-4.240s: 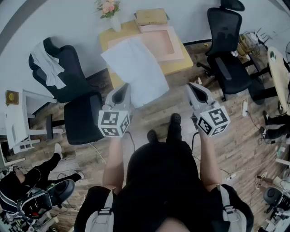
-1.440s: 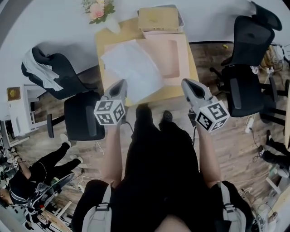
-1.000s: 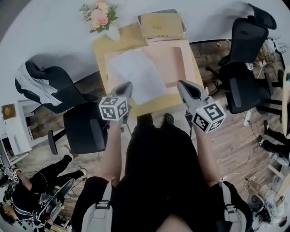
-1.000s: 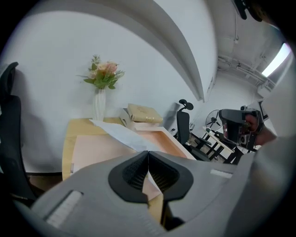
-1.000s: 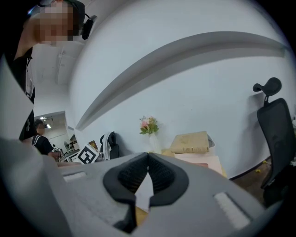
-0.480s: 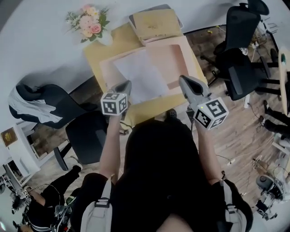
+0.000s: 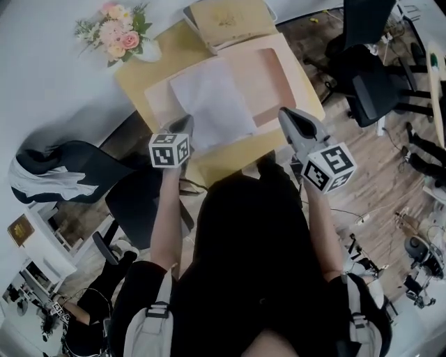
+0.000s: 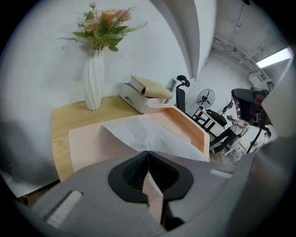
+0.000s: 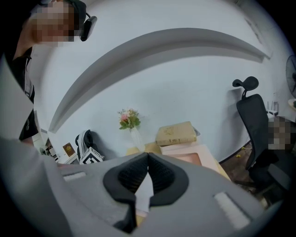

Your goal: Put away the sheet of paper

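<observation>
The white sheet of paper (image 7: 212, 101) lies spread over the shallow pink tray (image 7: 275, 63) on the yellow table (image 7: 139, 70). My left gripper (image 7: 184, 124) is shut on the sheet's near corner at the tray's front left. In the left gripper view the paper (image 8: 152, 136) runs from the shut jaws (image 8: 148, 152) across the tray (image 8: 187, 126). My right gripper (image 7: 286, 115) hovers over the table's front right edge, shut with nothing in it. Its view shows the shut jaws (image 9: 148, 155) and the tray (image 9: 193, 152) beyond.
A white vase of flowers (image 7: 115, 31) stands at the table's back left. A tan book on a box (image 7: 224, 17) sits behind the tray. Black office chairs stand to the left (image 7: 83, 167) and right (image 7: 373, 77). A wall backs the table.
The person has walked up to the table. The sheet, carried hanging from the left gripper, now lies over the pink tray. Both grippers are closer to the table.
</observation>
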A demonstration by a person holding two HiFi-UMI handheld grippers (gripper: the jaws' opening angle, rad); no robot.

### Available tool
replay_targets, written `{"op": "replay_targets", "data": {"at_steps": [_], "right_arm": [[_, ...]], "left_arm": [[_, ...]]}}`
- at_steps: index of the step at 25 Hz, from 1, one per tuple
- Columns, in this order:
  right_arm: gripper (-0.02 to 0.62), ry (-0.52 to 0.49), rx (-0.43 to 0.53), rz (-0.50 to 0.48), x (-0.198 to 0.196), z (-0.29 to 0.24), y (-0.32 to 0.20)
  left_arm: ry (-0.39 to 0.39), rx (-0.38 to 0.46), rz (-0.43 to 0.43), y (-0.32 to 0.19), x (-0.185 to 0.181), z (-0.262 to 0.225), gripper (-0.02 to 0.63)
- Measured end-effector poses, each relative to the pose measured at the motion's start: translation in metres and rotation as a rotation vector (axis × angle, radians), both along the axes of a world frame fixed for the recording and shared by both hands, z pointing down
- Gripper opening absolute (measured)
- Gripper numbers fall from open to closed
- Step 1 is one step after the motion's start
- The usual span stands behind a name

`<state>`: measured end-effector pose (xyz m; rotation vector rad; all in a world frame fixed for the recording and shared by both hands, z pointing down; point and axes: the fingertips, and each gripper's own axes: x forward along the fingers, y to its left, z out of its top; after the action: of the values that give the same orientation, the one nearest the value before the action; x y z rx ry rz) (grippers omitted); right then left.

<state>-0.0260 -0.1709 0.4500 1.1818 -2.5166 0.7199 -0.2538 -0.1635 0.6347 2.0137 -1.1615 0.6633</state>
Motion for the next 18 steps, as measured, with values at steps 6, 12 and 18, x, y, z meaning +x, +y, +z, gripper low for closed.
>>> {"op": "replay_targets", "data": {"at_steps": [6, 12, 18], "right_arm": [[0.003, 0.008, -0.022, 0.020, -0.004, 0.008, -0.001], [0.003, 0.014, -0.035, 0.039, -0.002, 0.013, -0.003], [0.003, 0.016, -0.043, 0.052, -0.004, 0.016, -0.001]], "left_arm": [[-0.015, -0.026, -0.009, -0.003, -0.015, 0.015, 0.012], [-0.026, -0.053, -0.034, -0.006, -0.031, 0.027, 0.012], [-0.010, -0.061, 0.002, -0.007, -0.013, 0.033, 0.012]]}}
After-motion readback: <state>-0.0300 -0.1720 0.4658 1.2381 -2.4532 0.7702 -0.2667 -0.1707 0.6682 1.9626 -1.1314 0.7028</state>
